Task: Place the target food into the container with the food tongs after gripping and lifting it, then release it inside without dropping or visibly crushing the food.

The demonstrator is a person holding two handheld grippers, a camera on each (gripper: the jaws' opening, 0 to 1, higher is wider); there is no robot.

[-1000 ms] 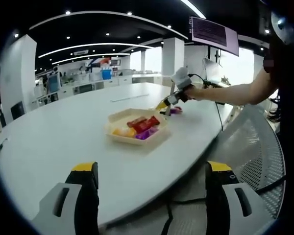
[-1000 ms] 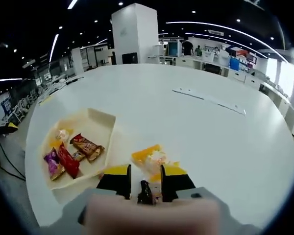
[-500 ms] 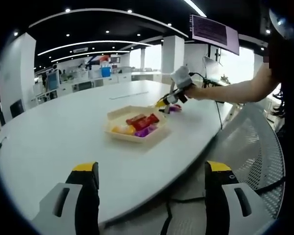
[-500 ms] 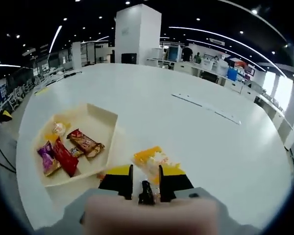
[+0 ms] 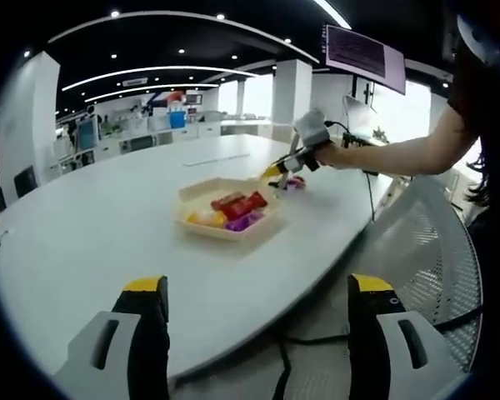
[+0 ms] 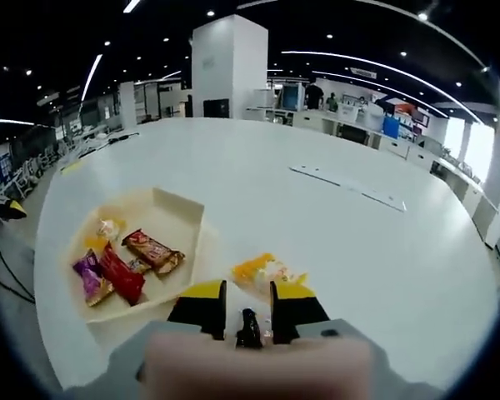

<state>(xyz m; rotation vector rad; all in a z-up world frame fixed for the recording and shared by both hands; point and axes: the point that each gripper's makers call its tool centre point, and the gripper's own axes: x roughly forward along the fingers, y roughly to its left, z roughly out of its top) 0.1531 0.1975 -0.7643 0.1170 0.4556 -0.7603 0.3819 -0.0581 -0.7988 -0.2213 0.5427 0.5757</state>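
Note:
A beige tray (image 6: 182, 202) sits on the big white table (image 6: 258, 158) and holds several wrapped snacks, among them a red packet (image 6: 122, 275). My right gripper (image 6: 247, 300) hovers just right of the tray with its jaws close together, pinching the near edge of an orange snack packet (image 6: 263, 269). From the left gripper view, the tray (image 5: 231, 236) is mid-table and the right gripper (image 5: 277, 172), held in a gloved hand, is at its far right corner, with a purple packet (image 5: 297, 183) under it. My left gripper (image 5: 258, 286) stays open, low at the table's near edge.
A person's bare arm (image 5: 392, 157) reaches in from the right. A mesh chair (image 5: 437, 242) stands by the table edge with a cable on the floor. A long paper strip (image 6: 350, 179) lies farther out on the table. A screen (image 5: 362, 54) hangs overhead.
The right gripper has shifted slightly up and toward the tray, still closed on the orange packet. The left gripper's camera drifted a little; its jaws are unchanged.

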